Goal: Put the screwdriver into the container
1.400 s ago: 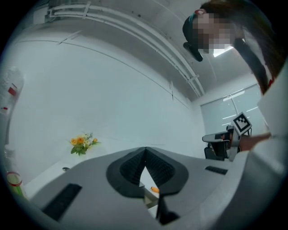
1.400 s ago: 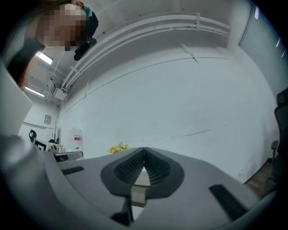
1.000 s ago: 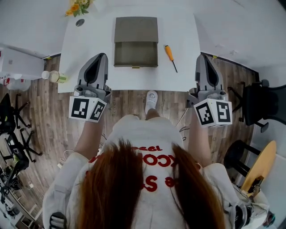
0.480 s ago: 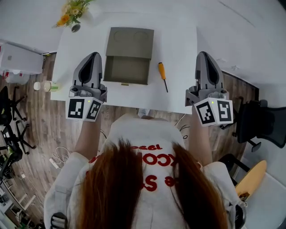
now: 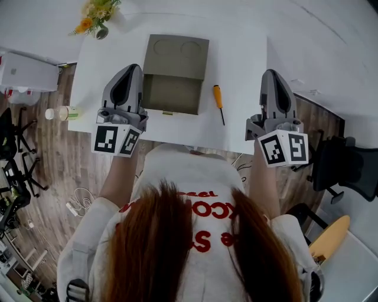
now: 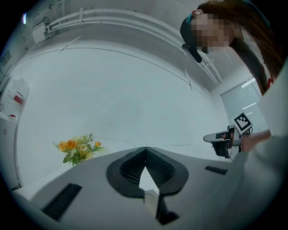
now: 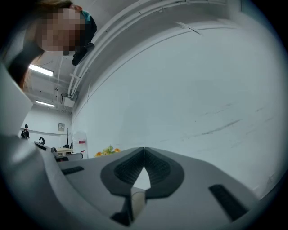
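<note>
A screwdriver (image 5: 219, 101) with an orange handle and dark shaft lies on the white table (image 5: 242, 65), just right of an olive-grey open container (image 5: 172, 93) whose lid lies flat behind it. My left gripper (image 5: 131, 71) hangs over the table's near left part, beside the container, its jaws shut with nothing between them. My right gripper (image 5: 271, 76) is over the table's near right edge, to the right of the screwdriver, also shut and empty. In the left gripper view the left gripper (image 6: 145, 150) faces a white wall; the right gripper (image 7: 144, 150) does too.
A vase of orange and yellow flowers (image 5: 97, 13) stands at the table's far left corner. A dark office chair (image 5: 348, 162) is on the wooden floor at the right. White boxes (image 5: 26, 74) and a small cup (image 5: 59, 113) sit left of the table.
The table with the container and screwdriver has come closer under me, and both grippers have moved forward over its near edge. Both stay shut.
</note>
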Demonstrator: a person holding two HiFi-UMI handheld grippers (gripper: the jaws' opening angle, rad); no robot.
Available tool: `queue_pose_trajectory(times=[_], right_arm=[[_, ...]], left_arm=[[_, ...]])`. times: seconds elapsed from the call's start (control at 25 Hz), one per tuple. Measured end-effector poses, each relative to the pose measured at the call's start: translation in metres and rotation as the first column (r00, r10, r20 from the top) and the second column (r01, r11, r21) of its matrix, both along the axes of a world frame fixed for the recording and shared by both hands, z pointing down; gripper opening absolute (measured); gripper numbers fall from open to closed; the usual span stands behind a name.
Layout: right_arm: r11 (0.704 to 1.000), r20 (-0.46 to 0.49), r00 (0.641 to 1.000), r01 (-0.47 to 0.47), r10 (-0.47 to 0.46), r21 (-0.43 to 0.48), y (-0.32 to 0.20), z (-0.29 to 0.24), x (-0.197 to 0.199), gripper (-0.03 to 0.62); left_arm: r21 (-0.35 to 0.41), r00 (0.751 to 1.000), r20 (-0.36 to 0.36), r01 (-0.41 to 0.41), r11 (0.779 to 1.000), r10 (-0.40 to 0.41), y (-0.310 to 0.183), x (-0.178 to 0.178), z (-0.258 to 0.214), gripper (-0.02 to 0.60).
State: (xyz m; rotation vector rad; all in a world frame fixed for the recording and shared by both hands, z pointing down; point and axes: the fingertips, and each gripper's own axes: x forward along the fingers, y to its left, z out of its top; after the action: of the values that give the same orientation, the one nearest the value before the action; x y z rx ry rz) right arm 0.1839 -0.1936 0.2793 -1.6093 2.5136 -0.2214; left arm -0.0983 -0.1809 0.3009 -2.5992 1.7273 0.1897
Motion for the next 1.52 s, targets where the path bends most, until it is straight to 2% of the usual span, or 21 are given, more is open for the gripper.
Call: queue_pose_trajectory(times=[0.24, 0.4, 0.44, 0.52, 0.76, 0.96, 1.08, 1.16, 1.36, 1.44, 1.52], right_arm=[[0.995, -0.016, 0.999, -0.031, 0.029, -0.095, -0.007, 0.03, -0.003, 0.006], [0.974, -0.049, 0.999, -0.025, 0.014, -0.225, -0.009, 0.081, -0.011, 0.011], [0.964, -0.055, 0.998, -0.019, 0.004, -0.267, -0.01, 0.097, -0.014, 0.04], [0.937, -0.074, 0.997, -0.013, -0.014, -0.349, -0.01, 0.133, -0.018, 0.079], [0.831, -0.133, 0.988, -0.013, -0.073, -0.556, -0.003, 0.236, -0.032, 0.108], [0.737, -0.227, 0.956, -0.015, -0.188, -0.675, 0.011, 0.303, -0.044, 0.144], [0.704, -0.262, 0.939, -0.032, -0.221, -0.709, 0.018, 0.321, -0.05, 0.139], [0.701, -0.272, 0.937, -0.043, -0.219, -0.712, 0.018, 0.324, -0.049, 0.118], [0.704, -0.273, 0.937, -0.043, -0.218, -0.709, 0.018, 0.322, -0.049, 0.115], [0.725, -0.265, 0.944, -0.042, -0.197, -0.688, 0.015, 0.313, -0.048, 0.114], [0.759, -0.249, 0.954, -0.036, -0.168, -0.65, 0.009, 0.297, -0.047, 0.114]], left_arm=[[-0.028, 0.999, -0.003, -0.054, 0.998, 0.054, -0.017, 0.001, 0.009, 0.006], [-0.072, 0.996, -0.013, -0.09, 0.993, 0.089, -0.023, 0.007, 0.024, 0.006], [-0.083, 0.995, -0.013, -0.099, 0.992, 0.098, -0.025, 0.008, 0.028, 0.006], [-0.103, 0.994, -0.014, -0.112, 0.988, 0.112, -0.027, 0.01, 0.037, 0.006], [-0.167, 0.994, -0.011, -0.111, 0.98, 0.111, -0.029, 0.002, 0.06, 0.006], [-0.209, 0.995, 0.006, -0.092, 0.974, 0.095, -0.025, -0.008, 0.074, 0.006], [-0.217, 0.996, 0.012, -0.078, 0.973, 0.083, -0.023, -0.016, 0.076, 0.006], [-0.22, 0.997, 0.015, -0.073, 0.973, 0.078, -0.022, -0.019, 0.076, 0.006], [-0.217, 0.997, 0.016, -0.066, 0.974, 0.071, -0.021, -0.021, 0.075, 0.006], [-0.205, 0.997, 0.014, -0.066, 0.977, 0.07, -0.022, -0.022, 0.071, 0.006], [-0.188, 0.997, 0.014, -0.065, 0.98, 0.069, -0.023, -0.022, 0.066, 0.006]])
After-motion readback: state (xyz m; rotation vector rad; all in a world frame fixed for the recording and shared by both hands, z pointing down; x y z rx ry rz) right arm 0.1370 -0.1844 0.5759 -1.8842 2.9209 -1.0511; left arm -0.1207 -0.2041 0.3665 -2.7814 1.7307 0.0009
